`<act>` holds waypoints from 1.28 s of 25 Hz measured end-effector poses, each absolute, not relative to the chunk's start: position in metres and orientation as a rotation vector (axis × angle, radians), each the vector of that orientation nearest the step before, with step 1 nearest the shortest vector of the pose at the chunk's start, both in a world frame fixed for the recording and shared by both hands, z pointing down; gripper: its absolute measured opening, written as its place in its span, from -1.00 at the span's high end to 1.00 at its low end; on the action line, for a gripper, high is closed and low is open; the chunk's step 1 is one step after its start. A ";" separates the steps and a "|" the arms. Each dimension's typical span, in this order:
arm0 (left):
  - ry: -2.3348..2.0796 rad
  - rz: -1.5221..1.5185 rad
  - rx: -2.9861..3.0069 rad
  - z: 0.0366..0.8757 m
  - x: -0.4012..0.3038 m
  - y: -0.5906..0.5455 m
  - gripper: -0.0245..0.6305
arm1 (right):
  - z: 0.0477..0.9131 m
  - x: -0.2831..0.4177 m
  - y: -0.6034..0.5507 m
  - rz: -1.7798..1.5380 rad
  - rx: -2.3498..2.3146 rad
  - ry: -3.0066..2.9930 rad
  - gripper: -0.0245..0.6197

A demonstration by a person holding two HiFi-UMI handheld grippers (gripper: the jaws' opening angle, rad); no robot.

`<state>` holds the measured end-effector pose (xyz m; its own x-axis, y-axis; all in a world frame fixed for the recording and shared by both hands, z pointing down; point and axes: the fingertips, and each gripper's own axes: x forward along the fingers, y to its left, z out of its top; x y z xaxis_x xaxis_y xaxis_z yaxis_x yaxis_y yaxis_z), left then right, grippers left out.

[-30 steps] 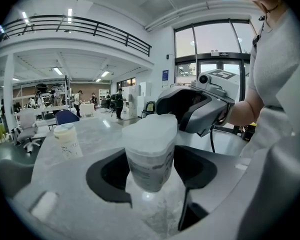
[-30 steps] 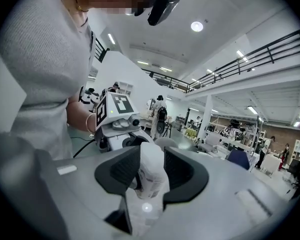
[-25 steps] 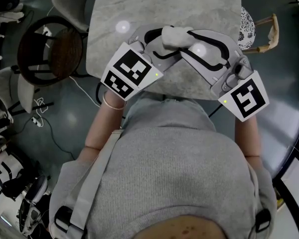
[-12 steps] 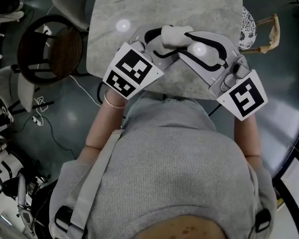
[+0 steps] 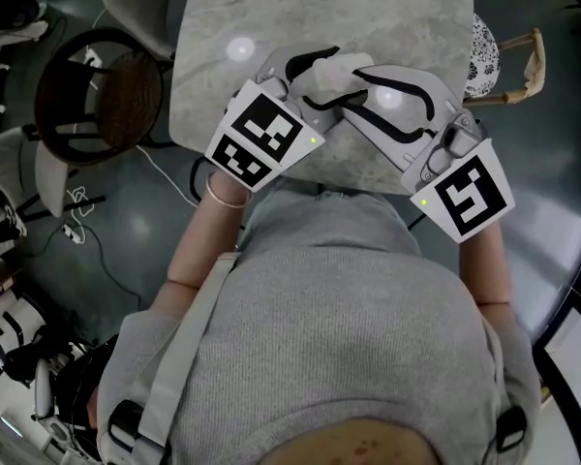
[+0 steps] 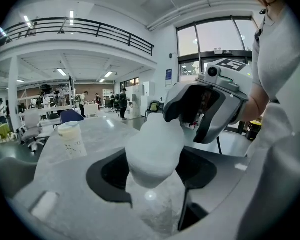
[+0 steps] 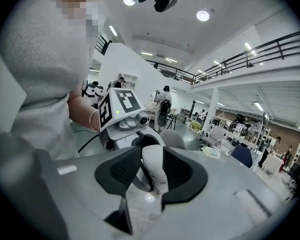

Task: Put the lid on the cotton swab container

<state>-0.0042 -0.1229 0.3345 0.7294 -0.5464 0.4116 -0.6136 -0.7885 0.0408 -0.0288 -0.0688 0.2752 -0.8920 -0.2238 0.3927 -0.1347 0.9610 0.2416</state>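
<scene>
While the left gripper [image 6: 152, 176] held its fingers clamped wide on the frosted white plastic cotton swab container [image 6: 152, 151], just over the grey marbled tabletop [image 5: 397, 17], the right gripper [image 7: 150, 178] had twisted a little from where it stood a moment before, its fingers pinching the thin white plastic lid [image 7: 154, 165] on edge. That turn brought the lid close against the container's far end; it looked to me like lining up, and I could not tell whether it was seated yet
</scene>
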 end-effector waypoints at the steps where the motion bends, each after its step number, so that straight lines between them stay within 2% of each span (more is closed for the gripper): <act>1: -0.930 0.561 2.756 0.334 -0.004 -0.123 0.11 | 0.275 -0.029 -0.070 -0.296 0.261 -2.685 0.51; 8: -0.941 0.609 2.778 0.340 -0.004 -0.121 0.13 | 0.284 -0.023 -0.079 -0.275 0.324 -2.712 0.50; 21: -0.945 0.454 2.840 0.347 0.005 -0.128 0.13 | 0.270 -0.022 -0.088 -0.025 0.450 -2.893 0.52; 32: -0.984 0.390 2.835 0.384 0.002 -0.137 0.13 | 0.272 -0.007 -0.095 0.017 0.626 -2.905 0.91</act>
